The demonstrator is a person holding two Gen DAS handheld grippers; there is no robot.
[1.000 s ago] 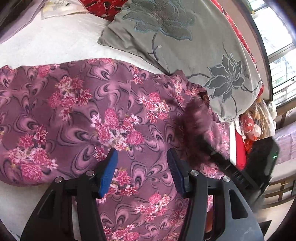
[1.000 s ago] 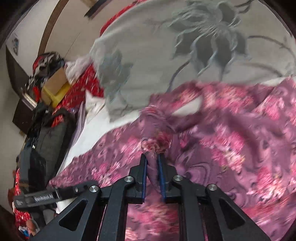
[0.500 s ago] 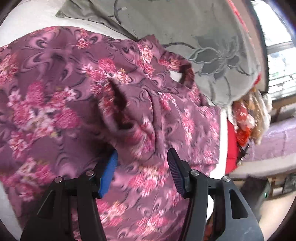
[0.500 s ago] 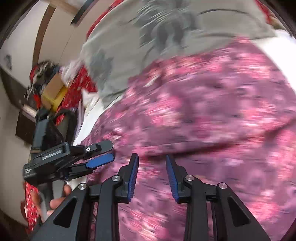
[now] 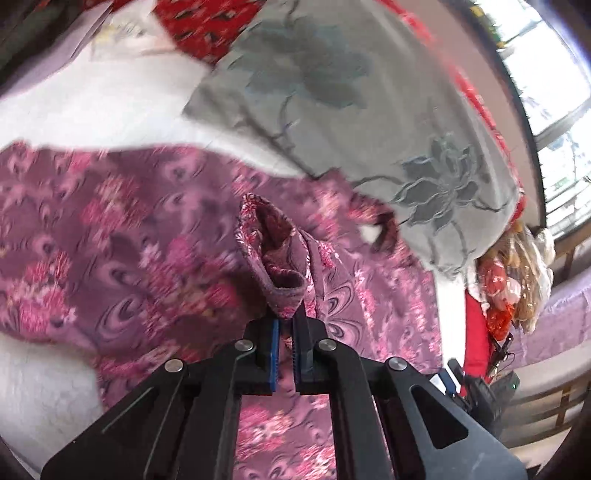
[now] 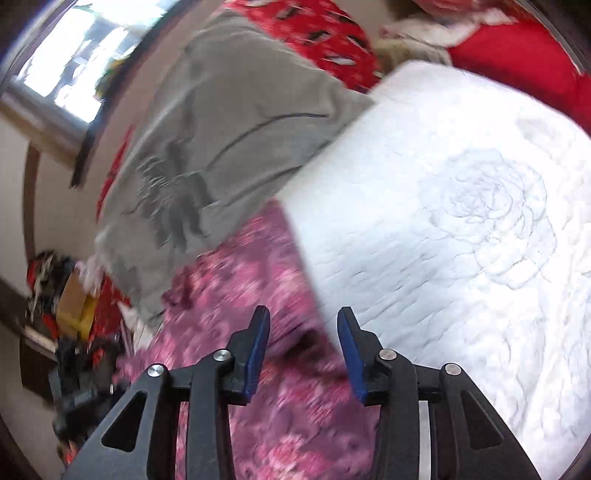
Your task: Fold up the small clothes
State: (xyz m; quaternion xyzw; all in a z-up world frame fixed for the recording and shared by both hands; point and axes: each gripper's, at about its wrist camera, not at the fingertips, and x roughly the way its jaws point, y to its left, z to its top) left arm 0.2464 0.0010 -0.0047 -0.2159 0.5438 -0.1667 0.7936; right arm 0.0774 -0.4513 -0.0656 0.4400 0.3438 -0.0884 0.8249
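Left wrist view, item one: my left claw, jaws pinched tight on a raised fold of the floral garment. The gathered cloth stands up from the pads in an open loop, its darker inner side showing. The rest of the garment, purple with pink flowers, lies spread across the bed, reaching from the left edge of the view to below the claw.

Item two: grey pillow with a dark flower pattern, lying on the bed beyond the garment; its lower edge overlaps the garment's far right corner.

Item three: red patterned bedding behind the pillow.

Item four: window at the far right, with a heap of red and tan bundles below it beside the bed.

Right wrist view, item five: my right claw, jaws apart and opening, pads pressing on nothing. The garment lies under and ahead of the left jaw; its edge runs between the two jaws, with the white quilted bed cover under the right one. The view is blurred. The grey pillow lies at upper left, touching the garment's far end.
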